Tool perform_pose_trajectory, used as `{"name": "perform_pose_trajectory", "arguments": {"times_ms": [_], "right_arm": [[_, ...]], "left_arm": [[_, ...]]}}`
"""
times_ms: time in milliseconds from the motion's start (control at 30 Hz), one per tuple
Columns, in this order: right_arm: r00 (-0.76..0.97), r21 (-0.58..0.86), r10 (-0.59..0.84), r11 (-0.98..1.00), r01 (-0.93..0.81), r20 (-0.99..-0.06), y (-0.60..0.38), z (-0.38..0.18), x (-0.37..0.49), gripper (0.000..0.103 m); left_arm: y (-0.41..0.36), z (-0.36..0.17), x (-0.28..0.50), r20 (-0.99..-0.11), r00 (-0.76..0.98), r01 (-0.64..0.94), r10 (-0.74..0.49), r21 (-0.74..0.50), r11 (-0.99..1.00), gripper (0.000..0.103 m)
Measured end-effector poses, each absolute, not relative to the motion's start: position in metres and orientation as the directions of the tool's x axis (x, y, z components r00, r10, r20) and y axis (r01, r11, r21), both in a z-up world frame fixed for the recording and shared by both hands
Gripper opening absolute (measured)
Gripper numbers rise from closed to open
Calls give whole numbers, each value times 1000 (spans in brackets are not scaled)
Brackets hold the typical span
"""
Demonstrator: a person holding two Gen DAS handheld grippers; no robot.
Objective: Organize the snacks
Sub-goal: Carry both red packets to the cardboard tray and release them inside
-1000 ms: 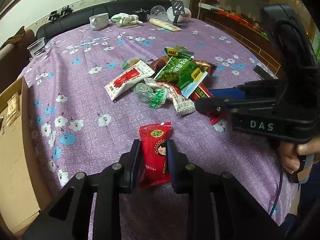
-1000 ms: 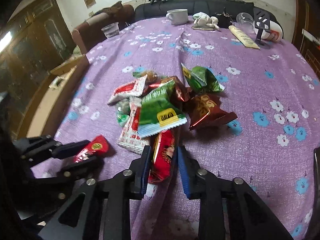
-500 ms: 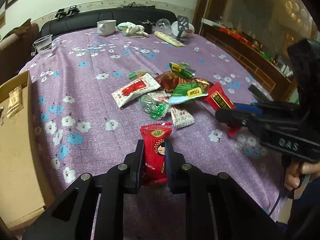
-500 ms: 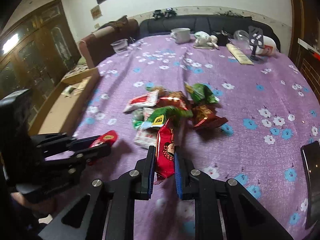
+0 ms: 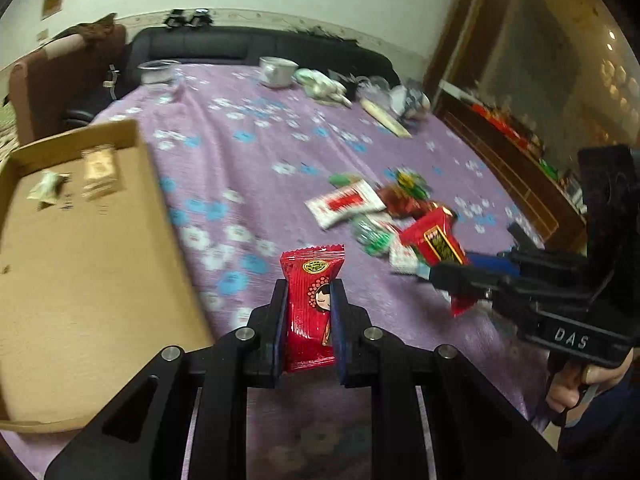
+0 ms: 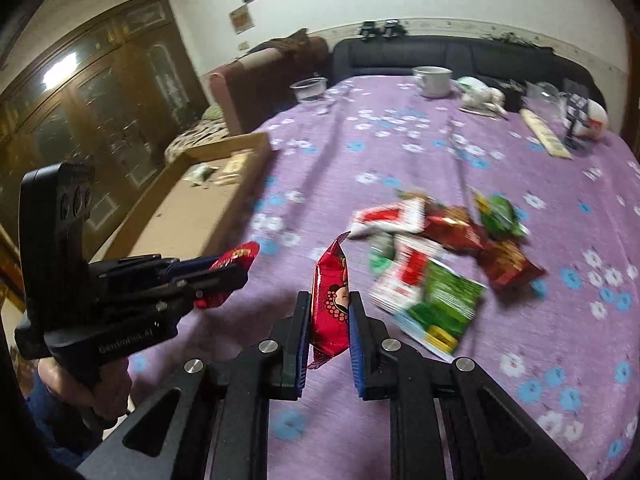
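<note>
My left gripper (image 5: 310,316) is shut on a red snack packet (image 5: 312,304) with a cartoon face, held above the purple cloth. My right gripper (image 6: 330,324) is shut on a second red packet (image 6: 331,304) of the same kind, gripped edge-on. Each gripper shows in the other's view: the right gripper (image 5: 448,276) at the right of the left wrist view, the left gripper (image 6: 236,268) at the left of the right wrist view. A pile of snacks (image 6: 436,256) in red, green, white and brown wrappers lies mid-table. A shallow cardboard box (image 5: 80,248) sits at the table's left edge.
The box (image 6: 224,176) holds a few small packets at its far end. At the far edge of the table (image 6: 400,152) stand a white mug (image 6: 434,80), a clear cup (image 6: 308,89), a bottle and other clutter. A black sofa and a wooden cabinet lie beyond.
Both grippers have closed on their red packets and lifted them off the cloth. Both views have swung left, bringing the cardboard box further into view.
</note>
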State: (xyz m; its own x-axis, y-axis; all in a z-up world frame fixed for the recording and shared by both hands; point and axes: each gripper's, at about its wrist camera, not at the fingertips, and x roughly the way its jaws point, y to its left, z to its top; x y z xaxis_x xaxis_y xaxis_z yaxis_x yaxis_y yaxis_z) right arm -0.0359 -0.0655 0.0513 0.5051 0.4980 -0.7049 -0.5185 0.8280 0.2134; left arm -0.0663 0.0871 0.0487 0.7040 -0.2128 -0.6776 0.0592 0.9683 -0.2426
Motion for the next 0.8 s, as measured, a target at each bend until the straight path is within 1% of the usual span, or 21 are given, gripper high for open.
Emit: {"name": "perform_pose_trajectory", "arguments": {"times_ms": [200, 333, 600, 800], "right_arm": [[452, 226, 548, 776, -588, -704, -22, 58, -36, 17], [407, 245, 574, 744, -622, -710, 5, 60, -31, 17], [326, 309, 617, 699, -644, -716, 61, 66, -2, 17], [308, 324, 614, 702, -634, -727, 107, 60, 33, 17]], "left_arm": [[129, 56, -78, -663, 733, -32, -154, -260, 965, 17], [162, 61, -85, -661, 745, -112, -91, -258, 960, 17], [223, 77, -69, -713, 701, -233, -5, -237, 943, 17], [255, 74, -31, -771, 636, -316, 40, -213, 924, 17]]}}
